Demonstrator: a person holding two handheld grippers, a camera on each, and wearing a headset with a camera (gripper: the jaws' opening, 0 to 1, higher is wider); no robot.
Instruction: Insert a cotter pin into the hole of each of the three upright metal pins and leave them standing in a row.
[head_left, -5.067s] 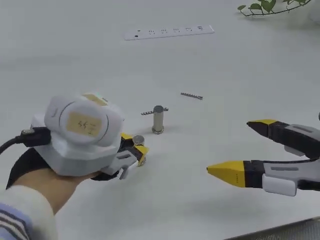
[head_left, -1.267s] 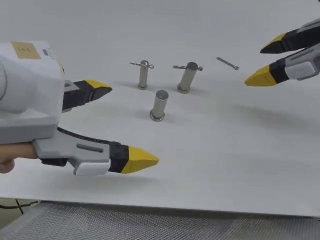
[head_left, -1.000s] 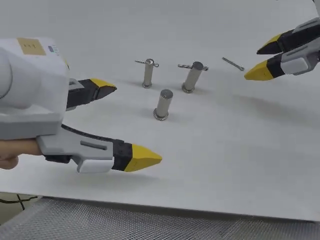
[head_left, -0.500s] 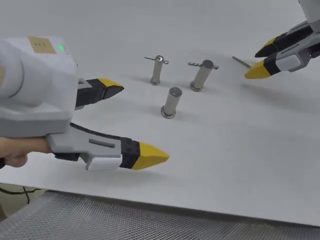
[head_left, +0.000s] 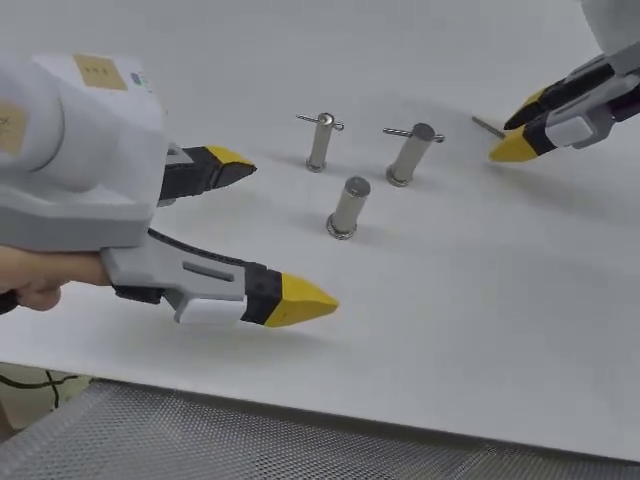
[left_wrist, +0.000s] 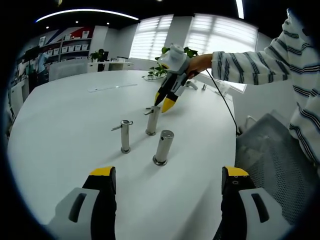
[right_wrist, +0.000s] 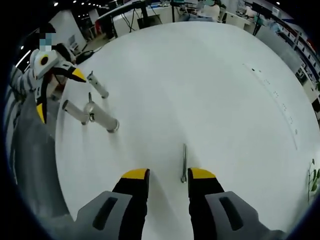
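Two yellow-tipped jaws of the left gripper (head_left: 290, 232) stand wide apart and hold nothing. It hovers above the white table (head_left: 480, 300), and the table's near edge runs just below it. Ahead of these jaws stand three short upright steel pins. Nearest to them is the bare steel pin (head_left: 347, 208), with nothing in its hole. Beyond it, the left fitted pin (head_left: 320, 145) and the right fitted pin (head_left: 410, 158) each carry a cotter pin.

Further right, the right gripper (right_wrist: 167, 172) is low over the table, its jaws partly open and empty. The loose thin grey cotter pin (right_wrist: 184, 161) lies flat between them, close to one jaw.

I judge the step in hand is picking up this last cotter pin. The next move calls for a fine pinch on a thin wire that lies flat. There is open table on all sides of the right gripper. The bare steel pin stands out of line with the other two.
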